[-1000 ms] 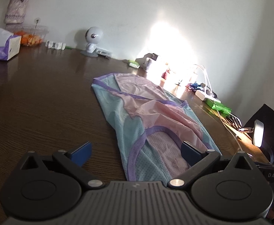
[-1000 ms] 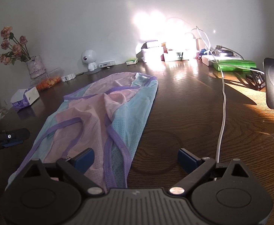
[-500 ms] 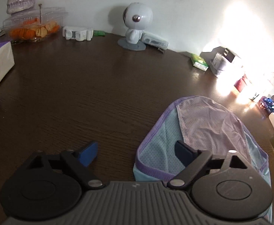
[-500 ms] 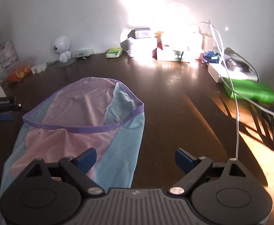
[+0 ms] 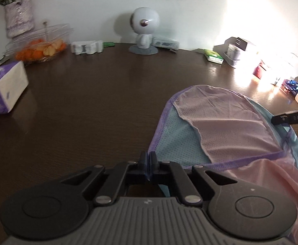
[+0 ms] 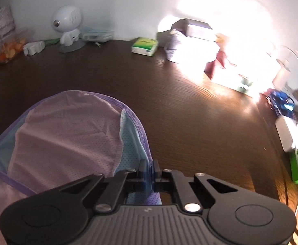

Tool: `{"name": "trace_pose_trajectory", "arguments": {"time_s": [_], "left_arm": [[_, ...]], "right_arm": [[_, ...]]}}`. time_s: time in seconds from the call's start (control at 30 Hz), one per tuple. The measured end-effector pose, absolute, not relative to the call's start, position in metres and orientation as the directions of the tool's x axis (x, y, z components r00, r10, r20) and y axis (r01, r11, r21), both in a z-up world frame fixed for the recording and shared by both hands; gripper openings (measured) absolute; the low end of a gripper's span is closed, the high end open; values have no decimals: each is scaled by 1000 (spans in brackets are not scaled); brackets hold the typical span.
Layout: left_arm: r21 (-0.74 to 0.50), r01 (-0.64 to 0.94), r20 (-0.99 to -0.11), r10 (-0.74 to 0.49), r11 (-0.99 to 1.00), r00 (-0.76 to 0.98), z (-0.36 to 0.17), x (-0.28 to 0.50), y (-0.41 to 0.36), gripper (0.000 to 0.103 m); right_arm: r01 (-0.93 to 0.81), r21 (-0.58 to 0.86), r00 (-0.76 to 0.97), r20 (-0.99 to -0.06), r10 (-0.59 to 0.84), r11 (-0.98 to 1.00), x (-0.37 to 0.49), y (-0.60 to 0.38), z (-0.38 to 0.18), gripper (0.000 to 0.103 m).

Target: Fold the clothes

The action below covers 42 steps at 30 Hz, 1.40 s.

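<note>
Left gripper [image 5: 149,159] clenched on the purple-trimmed left edge of the mesh garment [image 5: 226,130], blue pads pressed together with fabric pinched between. Right gripper [image 6: 149,168] likewise clamped on the garment's [image 6: 67,134] right hem. Garment spread on the dark wooden table [image 5: 87,106], at 3 o'clock from the left gripper and 9 o'clock from the right, pink panel over pale blue. Far along the wall: white robot-shaped camera [image 5: 145,29] at 12 o'clock, clear box of orange fruit [image 5: 38,48] at 10 o'clock, tissue pack [image 5: 5,88] at 9 o'clock, green box [image 6: 145,46] in the right view at 12 o'clock.
</note>
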<state>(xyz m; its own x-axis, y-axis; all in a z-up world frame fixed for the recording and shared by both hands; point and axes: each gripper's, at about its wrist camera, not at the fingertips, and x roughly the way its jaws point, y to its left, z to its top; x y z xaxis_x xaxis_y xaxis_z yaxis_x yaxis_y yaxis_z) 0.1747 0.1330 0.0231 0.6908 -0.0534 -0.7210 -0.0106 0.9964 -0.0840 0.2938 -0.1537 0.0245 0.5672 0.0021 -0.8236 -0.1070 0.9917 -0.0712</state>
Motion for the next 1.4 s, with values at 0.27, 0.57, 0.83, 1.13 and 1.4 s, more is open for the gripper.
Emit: {"name": "trace_pose_trajectory", "arguments": {"time_s": [0.27,0.57,0.83,1.13,1.4], "left_arm": [[-212,-315,-723,69,925,687,34,-16,234,1],[-281,-308,-625,71,909,778,53,-93,262,51],[-390,-3,-586,-245,921,772,37,-84,271,68],[-279,21,-624,-197,960,756,27,-86,255,68],[-162,171,-648,-235,972,725,27,-100,213,68]], "right_arm": [[-497,-93,542,-809,226,863,286,24,28,3],[-726,-151,513,-768,382,671,193,127,80,63],[-506,-97,607,-746,274,857,6,-30,92,81],[-179,-22,680,-725,108,984,-75,-82,17,15],[8,-72,675,-735,-59,997,-112,-115,16,0]]}}
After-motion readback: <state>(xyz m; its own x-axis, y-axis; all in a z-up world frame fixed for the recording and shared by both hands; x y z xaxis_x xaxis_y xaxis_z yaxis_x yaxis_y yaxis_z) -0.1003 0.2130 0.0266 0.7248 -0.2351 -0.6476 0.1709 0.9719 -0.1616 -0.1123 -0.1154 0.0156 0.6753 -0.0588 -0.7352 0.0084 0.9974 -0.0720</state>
